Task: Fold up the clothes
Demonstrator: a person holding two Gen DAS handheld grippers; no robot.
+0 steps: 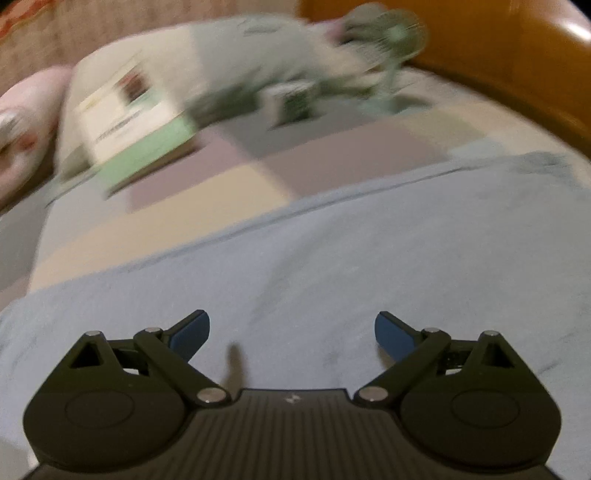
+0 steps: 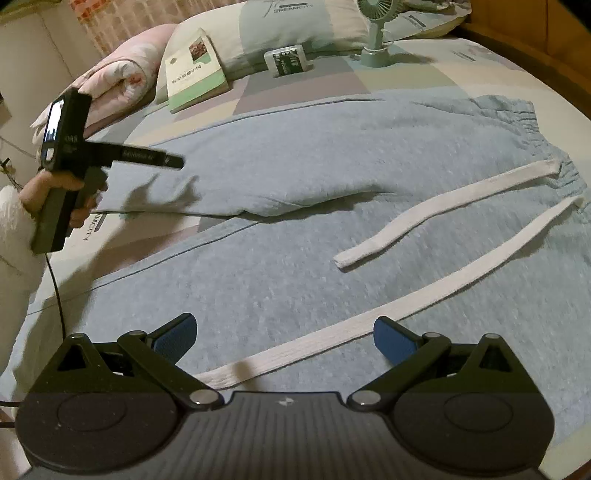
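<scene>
Light blue sweatpants point(image 2: 295, 177) lie spread flat across the bed, waistband at the right, both legs running left. Two white drawstrings point(image 2: 443, 206) lie loose on the cloth; the longer one passes between my right gripper's fingers. My right gripper point(image 2: 284, 338) is open just above the near leg. My left gripper point(image 1: 291, 330) is open too, hovering over the blue cloth point(image 1: 332, 280) with nothing between its fingers; its view is blurred. The left tool point(image 2: 70, 155) also shows in the right wrist view, held by a hand at the far left above the leg ends.
At the head of the bed lie a green-and-white book point(image 2: 195, 70), a small dark packet point(image 2: 288, 61), a mint desk fan point(image 2: 376, 33), a pillow point(image 2: 295, 26) and a rolled pink quilt point(image 2: 122, 70). A wooden bed frame point(image 1: 498, 62) curves along the right.
</scene>
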